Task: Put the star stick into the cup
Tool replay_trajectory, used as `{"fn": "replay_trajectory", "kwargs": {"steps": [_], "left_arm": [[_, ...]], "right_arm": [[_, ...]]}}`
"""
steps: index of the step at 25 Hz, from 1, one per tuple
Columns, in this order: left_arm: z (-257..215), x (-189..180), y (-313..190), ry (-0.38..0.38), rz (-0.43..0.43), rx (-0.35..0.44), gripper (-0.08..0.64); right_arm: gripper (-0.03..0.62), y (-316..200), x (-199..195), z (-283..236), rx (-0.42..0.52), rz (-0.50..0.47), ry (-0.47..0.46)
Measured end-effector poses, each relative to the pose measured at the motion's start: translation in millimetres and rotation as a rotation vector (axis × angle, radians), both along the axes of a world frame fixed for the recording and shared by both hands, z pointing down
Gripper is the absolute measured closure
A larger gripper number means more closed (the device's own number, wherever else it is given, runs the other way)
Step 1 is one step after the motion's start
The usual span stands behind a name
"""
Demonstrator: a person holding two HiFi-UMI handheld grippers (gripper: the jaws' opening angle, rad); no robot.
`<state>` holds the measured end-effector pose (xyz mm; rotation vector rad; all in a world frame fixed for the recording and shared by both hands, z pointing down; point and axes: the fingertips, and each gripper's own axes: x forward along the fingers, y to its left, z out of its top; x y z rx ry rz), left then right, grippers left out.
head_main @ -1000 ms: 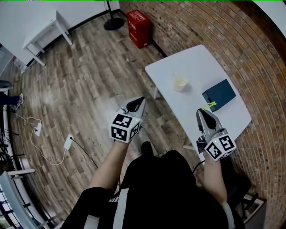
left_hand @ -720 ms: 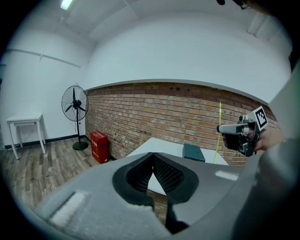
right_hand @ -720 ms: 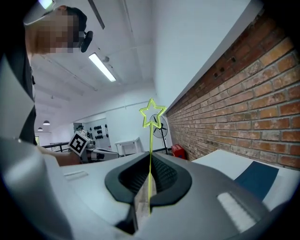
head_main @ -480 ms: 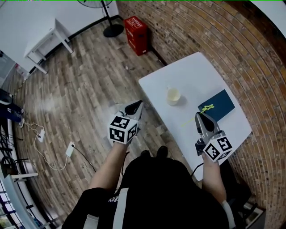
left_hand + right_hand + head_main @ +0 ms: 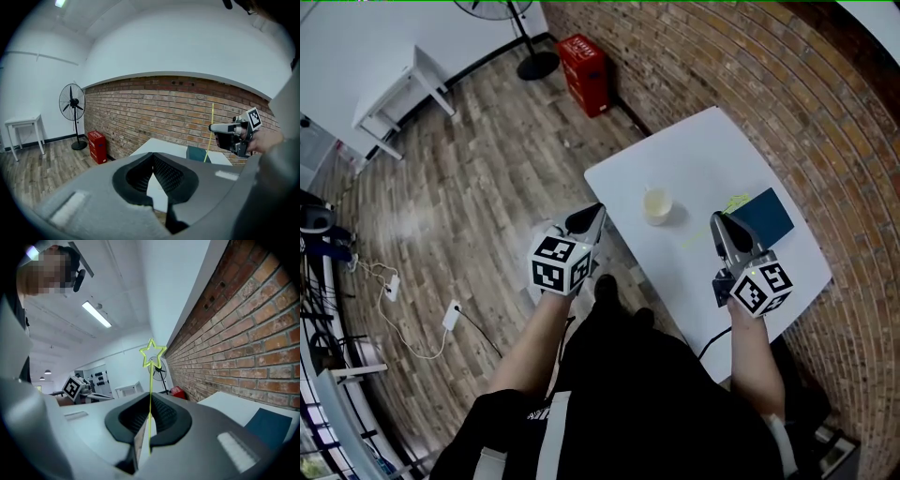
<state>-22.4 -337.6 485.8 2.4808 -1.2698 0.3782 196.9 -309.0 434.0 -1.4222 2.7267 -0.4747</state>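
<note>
While the right gripper is pinching the stick low on its shaft between jaws drawn almost together, the stick is standing close to upright above the counter. Its long axis is running up and down, with the star pointing up and the bare end pointing down toward the counter. It is hanging clear of the cup, which is sitting near the counter's left corner, and a dark blue book is lying toward the right edge. The left gripper is hovering just off the left corner, jaws together with nothing between them.
</note>
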Motion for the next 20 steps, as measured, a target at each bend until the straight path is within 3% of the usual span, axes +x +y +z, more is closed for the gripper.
{"fn": "replay_trajectory", "kwargs": {"steps": [7,20], "left_arm": [[-1,-4,-30,-0.005,0.025,0.018,0.554],[26,-29,-71,0.051,0.014,-0.042,0.554]], "right_arm": [[0.584,-54,-2,1,0.003,0.056,-0.030],[0.584,-118,-48,46,-0.047,0.087,0.060]]}}
